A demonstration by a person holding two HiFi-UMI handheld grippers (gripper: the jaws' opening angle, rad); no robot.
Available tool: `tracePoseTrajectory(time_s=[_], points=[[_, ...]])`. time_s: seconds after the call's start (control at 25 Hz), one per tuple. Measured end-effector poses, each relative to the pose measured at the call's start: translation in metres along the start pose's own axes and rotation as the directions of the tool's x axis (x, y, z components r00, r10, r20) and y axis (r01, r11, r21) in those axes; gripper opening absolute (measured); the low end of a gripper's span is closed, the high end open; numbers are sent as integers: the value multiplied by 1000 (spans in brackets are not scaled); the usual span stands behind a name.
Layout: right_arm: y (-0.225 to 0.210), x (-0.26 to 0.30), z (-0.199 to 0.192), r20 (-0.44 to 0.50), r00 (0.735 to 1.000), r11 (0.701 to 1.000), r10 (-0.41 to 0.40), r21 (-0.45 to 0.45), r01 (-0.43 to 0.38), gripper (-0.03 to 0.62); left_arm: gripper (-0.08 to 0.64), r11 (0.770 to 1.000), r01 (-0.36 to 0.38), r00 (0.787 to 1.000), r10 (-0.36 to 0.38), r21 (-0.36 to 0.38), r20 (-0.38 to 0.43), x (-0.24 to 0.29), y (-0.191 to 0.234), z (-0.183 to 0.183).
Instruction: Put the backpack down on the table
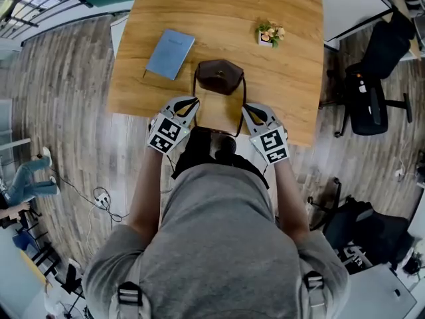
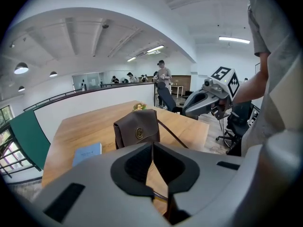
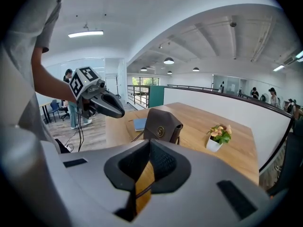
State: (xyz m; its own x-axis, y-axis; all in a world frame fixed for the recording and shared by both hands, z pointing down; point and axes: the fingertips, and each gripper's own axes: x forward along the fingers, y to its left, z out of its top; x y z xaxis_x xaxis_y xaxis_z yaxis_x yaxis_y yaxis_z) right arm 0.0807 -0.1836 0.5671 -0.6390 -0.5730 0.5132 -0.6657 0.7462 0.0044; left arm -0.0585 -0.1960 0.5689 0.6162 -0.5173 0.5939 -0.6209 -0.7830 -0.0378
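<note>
A small brown backpack [image 1: 220, 76] stands upright on the wooden table [image 1: 285, 58], near its front edge. Its two thin straps run back towards me over that edge. My left gripper [image 1: 194, 101] is at the left strap and shut on it; the strap [image 2: 154, 193] shows as a dark line pinched low between the jaws. My right gripper [image 1: 246, 108] is shut on the right strap [image 3: 144, 189] in the same way. Both grippers hang just above the table edge, a little way from the backpack [image 2: 136, 129] [image 3: 161, 125], pointing at it.
A blue notebook [image 1: 170, 54] lies left of the backpack. A small potted flower [image 1: 269, 34] stands at the back right. A black office chair [image 1: 372, 92] is to the table's right, dark bags [image 1: 372, 231] lie on the floor, and cables [image 1: 99, 198] lie at the left.
</note>
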Motion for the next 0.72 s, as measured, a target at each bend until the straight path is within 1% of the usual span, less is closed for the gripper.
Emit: tracePoseTrajectory(time_s=[0.12, 0.28, 0.4, 0.56, 0.72], points=[[5, -11, -5, 11, 1000, 1000, 2, 6, -2, 5, 25, 1000, -16, 1000, 16, -8, 4, -8, -10, -1], [9, -25, -21, -8, 1000, 1000, 4, -5, -4, 5, 25, 999, -37, 999, 37, -5, -5, -17, -24, -4], [12, -33, -20, 10, 1000, 1000, 3, -9, -3, 5, 25, 999, -47, 999, 47, -3, -11, -22, -35, -9], [11, -43, -20, 32, 999, 1000, -4, -6, 4, 5, 25, 997, -73, 997, 73, -19, -9, -25, -38, -11], [10, -49, -27, 36, 999, 1000, -2, 3, 1, 4, 25, 995, -95, 996, 94, -19, -6, -24, -41, -7]])
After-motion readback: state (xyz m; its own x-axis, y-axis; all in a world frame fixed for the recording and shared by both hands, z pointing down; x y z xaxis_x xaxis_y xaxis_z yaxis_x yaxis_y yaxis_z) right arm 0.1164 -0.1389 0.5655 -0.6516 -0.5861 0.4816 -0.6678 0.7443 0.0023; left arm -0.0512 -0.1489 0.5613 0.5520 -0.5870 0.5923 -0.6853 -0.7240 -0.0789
